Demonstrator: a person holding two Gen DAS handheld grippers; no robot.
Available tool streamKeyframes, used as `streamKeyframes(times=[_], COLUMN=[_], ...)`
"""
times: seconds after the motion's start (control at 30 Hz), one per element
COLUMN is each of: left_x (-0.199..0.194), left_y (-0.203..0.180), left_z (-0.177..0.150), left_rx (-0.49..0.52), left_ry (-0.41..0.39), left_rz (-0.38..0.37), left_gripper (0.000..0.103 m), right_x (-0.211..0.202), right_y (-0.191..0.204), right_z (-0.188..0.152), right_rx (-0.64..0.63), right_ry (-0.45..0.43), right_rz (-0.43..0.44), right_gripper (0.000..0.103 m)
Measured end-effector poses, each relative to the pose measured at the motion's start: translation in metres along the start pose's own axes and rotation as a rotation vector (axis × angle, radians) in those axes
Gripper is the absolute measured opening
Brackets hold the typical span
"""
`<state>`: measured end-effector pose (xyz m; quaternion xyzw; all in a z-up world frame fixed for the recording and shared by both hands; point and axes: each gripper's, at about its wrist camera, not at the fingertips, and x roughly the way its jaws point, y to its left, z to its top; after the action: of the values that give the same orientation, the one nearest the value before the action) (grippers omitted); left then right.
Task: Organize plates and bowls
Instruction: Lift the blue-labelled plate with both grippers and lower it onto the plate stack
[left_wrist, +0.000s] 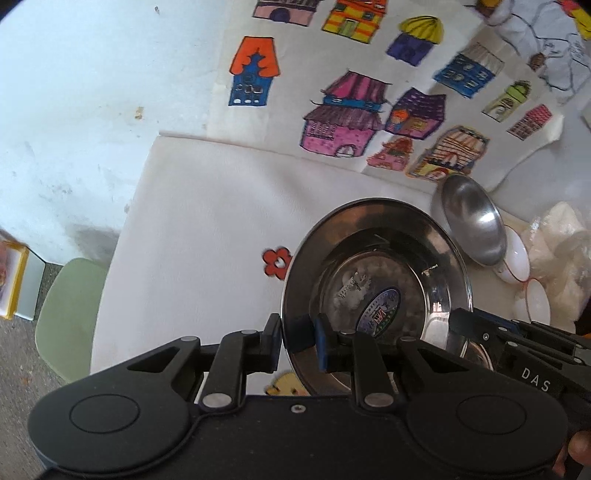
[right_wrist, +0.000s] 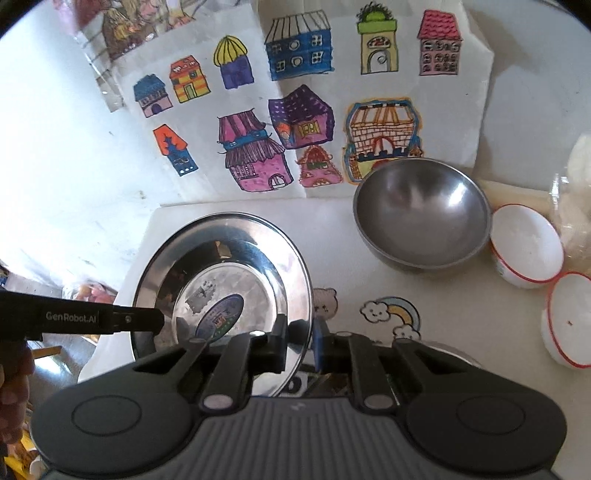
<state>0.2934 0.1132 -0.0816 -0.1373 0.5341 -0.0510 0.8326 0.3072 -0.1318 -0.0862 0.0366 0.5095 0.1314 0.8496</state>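
The near edge of the shiny plate (left_wrist: 376, 291) hides behind both claws. The left claw (left_wrist: 282, 343) and right claw (right_wrist: 301, 343) pinch its rim. The steel bowl (right_wrist: 421, 214) sits far right.

Shiny silver steel plate (right_wrist: 221, 280) wearing a blue-and-green oval sticker; dull grey steel bowl (right_wrist: 421, 214); two white bowls (right_wrist: 528, 254) rimmed in red; white tablecloth (left_wrist: 207, 221) dotted with a red flower, rainbow, bright painted houses.

Shiny steel plate (right_wrist: 236, 266) tilted, steel bowl (right_wrist: 421, 214) upright, two white bowls (right_wrist: 528, 247) beside
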Motion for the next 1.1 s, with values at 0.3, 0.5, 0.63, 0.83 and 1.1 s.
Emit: streamKeyframes(times=[0.3, 0.5, 0.63, 0.83, 1.1], left_x=[-0.016, -0.022, -0.022, -0.021, -0.013], left_y=[-0.043, -0.078, -0.098, -0.123, -0.144], left_z=[-0.033, -0.053, -0.063, -0.073, -0.074], left_rx=[0.007, 0.029, 0.051, 0.09, 0.119], left_ry=[0.004, 0.022, 0.045, 0.072, 0.082], left_rz=[-0.027, -0.042, -0.065, -0.071, -0.053], left_gripper=[0.02, 0.02, 0.02, 0.021, 0.021], right_x=[-0.044, -0.073, -0.089, -0.107, -0.112], right_y=[-0.031, -0.056, -0.074, -0.095, -0.115], right_z=[-0.027, -0.046, -0.058, -0.071, -0.073], right_rx=[0.007, 0.022, 0.026, 0.038, 0.046], right_ry=[0.0, 0.003, 0.01, 0.028, 0.042], right_rz=[-0.006, -0.023, -0.029, -0.046, -0.049], right_gripper=[0.015, 0.015, 0.015, 0.015, 0.015])
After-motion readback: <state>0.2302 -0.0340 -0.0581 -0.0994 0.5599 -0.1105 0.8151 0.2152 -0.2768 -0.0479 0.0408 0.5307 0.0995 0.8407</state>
